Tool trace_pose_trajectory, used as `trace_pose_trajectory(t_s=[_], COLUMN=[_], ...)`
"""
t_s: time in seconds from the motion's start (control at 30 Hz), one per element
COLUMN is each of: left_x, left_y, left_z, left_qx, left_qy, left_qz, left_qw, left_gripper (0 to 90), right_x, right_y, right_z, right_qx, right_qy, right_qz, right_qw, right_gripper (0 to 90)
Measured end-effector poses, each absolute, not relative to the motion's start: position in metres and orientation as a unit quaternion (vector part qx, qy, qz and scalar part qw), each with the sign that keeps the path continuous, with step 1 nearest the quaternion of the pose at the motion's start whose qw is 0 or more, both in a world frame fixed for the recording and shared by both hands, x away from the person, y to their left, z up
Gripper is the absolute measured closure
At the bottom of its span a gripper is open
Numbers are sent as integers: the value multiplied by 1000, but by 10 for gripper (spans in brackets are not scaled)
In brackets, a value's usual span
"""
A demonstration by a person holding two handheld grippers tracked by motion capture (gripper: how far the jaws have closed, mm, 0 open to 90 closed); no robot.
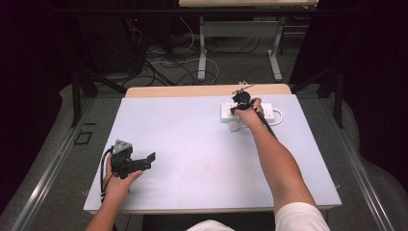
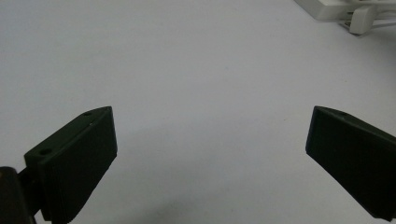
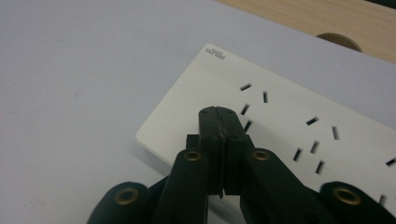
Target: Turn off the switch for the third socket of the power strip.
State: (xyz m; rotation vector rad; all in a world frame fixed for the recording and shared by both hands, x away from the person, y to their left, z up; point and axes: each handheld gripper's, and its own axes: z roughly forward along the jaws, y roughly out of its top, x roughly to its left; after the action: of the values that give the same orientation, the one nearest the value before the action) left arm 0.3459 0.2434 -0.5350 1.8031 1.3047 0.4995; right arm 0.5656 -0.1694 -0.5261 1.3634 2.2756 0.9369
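Right gripper (image 3: pixel 219 112), jaws clenched empty, hovers over white power strip (image 3: pixel 280 116) with unreadably small corner lettering; left gripper (image 2: pixel 210 140) gapes

A laboratory recording station is being shown: a table (image 1: pixel 159 91) covered in a pale sheet (image 1: pixel 192 144) is standing on grey carpet, loose cables (image 1: pixel 163 62) are lying across the floor (image 1: pixel 231 60), dark curtains (image 1: pixel 29 72) are enclosing the sides, and a second desk (image 1: pixel 240 29) is standing behind.
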Motion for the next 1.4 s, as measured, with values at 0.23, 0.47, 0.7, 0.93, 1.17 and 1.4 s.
trace_pose_trajectory(t_s=[0.23,0.47,0.7,0.93,1.17,1.4], left_x=[347,346,346,345,345,345], left_y=[242,243,243,244,243,243], left_z=[-536,-536,-536,-536,-536,-536], left_qx=[716,715,718,719,718,719], left_qy=[520,521,520,520,518,519], left_qz=[201,203,201,200,201,200], left_qw=[420,419,416,416,418,417], left_gripper=[19,19,19,19,19,19], right_x=[565,564,564,563,563,564], right_y=[-168,-168,-161,-158,-156,-157], right_z=[-527,-527,-532,-531,-531,-531], right_qx=[491,495,488,484,481,480], right_qy=[791,789,788,793,793,795], right_qz=[334,333,347,338,337,334], right_qw=[146,146,142,151,162,164], right_gripper=[900,900,900,900,900,875])
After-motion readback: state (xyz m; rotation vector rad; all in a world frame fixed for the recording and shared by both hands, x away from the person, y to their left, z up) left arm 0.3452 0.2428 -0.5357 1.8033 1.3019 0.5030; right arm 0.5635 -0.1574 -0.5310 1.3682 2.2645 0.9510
